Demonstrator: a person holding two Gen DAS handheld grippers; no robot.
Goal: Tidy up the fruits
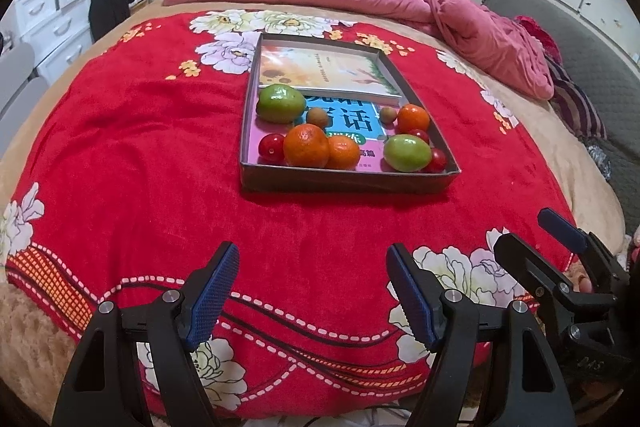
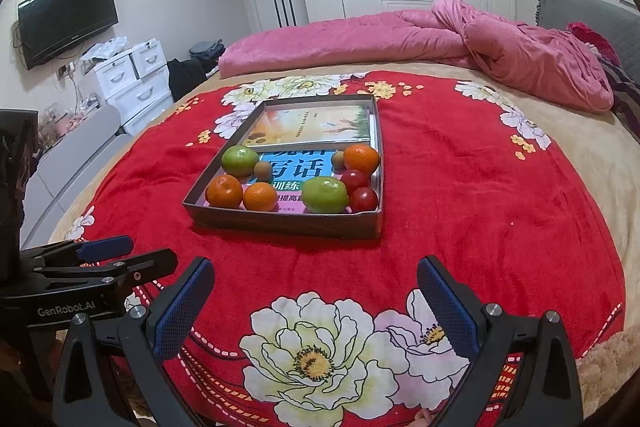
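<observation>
Bed: fruit tray (image 1: 348, 183) beyond both empty claws (image 1: 312, 291)

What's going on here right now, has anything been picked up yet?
Nothing is held yet. A person holds both grippers over the red floral blanket, short of the cardboard tray. The left gripper and right gripper are both open and empty. All the fruit sits in the tray on top of books: two green fruits, such as this one, three oranges, cherry tomatoes and two small brown fruits.
</observation>
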